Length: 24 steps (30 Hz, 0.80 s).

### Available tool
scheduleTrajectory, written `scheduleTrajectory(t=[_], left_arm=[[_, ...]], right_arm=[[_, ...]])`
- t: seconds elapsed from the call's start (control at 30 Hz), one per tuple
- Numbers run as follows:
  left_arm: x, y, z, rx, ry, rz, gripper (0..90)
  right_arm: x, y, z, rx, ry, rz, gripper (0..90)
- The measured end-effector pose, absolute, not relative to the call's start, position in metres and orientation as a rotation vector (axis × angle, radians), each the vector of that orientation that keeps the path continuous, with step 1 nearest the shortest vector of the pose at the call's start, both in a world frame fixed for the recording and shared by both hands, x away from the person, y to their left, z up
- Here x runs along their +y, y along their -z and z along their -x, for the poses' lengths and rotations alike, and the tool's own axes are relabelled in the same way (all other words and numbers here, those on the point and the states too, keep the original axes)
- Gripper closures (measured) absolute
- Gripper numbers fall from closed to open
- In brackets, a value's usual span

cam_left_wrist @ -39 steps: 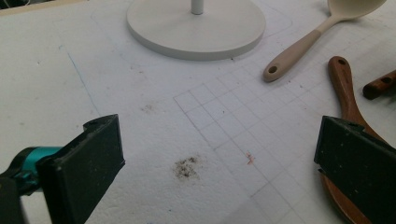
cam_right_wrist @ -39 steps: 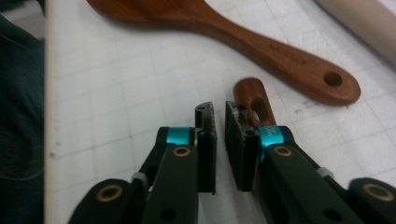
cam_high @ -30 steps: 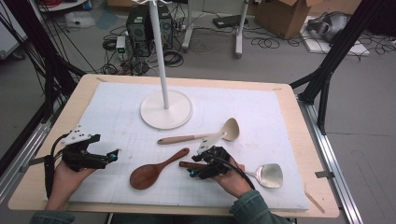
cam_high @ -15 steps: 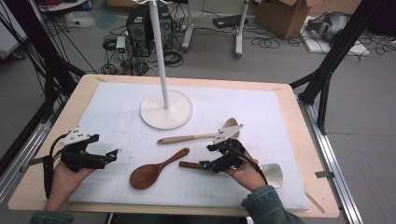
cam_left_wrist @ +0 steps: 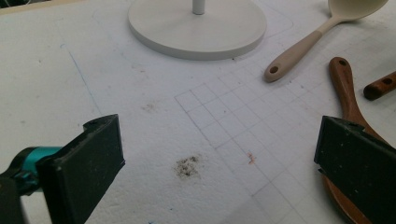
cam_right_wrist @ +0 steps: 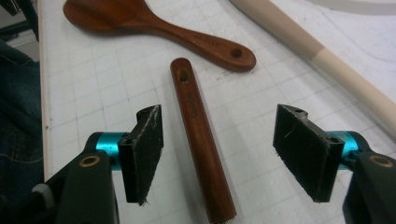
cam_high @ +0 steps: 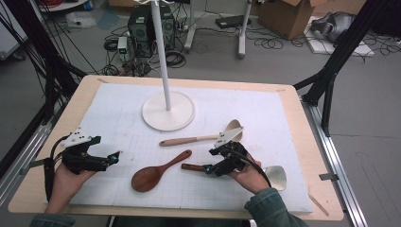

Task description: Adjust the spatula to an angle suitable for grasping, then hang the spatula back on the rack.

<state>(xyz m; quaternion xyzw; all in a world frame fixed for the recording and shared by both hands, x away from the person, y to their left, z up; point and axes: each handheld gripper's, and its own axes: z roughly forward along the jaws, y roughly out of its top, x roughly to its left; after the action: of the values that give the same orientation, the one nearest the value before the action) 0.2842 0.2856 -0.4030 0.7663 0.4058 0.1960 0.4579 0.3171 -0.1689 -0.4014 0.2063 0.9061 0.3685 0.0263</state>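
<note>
A utensil with a dark wooden handle [cam_right_wrist: 196, 126] and a pale head [cam_high: 276, 176] lies at the front right of the white mat [cam_high: 118, 113]. My right gripper [cam_right_wrist: 226, 144] is open and straddles that handle, with a gap at each pad. Its jaws have just been closing a little. In the high view the right gripper [cam_high: 206, 169] points left along the handle [cam_high: 191, 167]. A brown wooden spoon [cam_high: 149, 176] lies left of it and a cream ladle [cam_high: 198, 139] behind it. My left gripper [cam_high: 113, 157] rests open and empty [cam_left_wrist: 219, 172] over the mat at the left.
A white stand with a round base [cam_high: 169, 111] and a tall pole rises at the middle back of the mat. The wooden table edge [cam_high: 326, 189] frames the mat. Black frame legs and cables surround the table on the floor.
My right hand has shifted a little to the right along the dark handle and now covers part of the pale head. The left hand and the utensils have stayed put.
</note>
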Motion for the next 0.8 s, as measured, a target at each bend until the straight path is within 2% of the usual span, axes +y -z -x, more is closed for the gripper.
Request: scheduleTrajectory(t=[0.8], left_arm=[[0.284, 0.403, -0.281, 0.994, -0.477, -1.886, 1.7]], right_arm=[[-0.176, 0.419, -0.325, 2.912, -0.976, -0.588, 53.8]])
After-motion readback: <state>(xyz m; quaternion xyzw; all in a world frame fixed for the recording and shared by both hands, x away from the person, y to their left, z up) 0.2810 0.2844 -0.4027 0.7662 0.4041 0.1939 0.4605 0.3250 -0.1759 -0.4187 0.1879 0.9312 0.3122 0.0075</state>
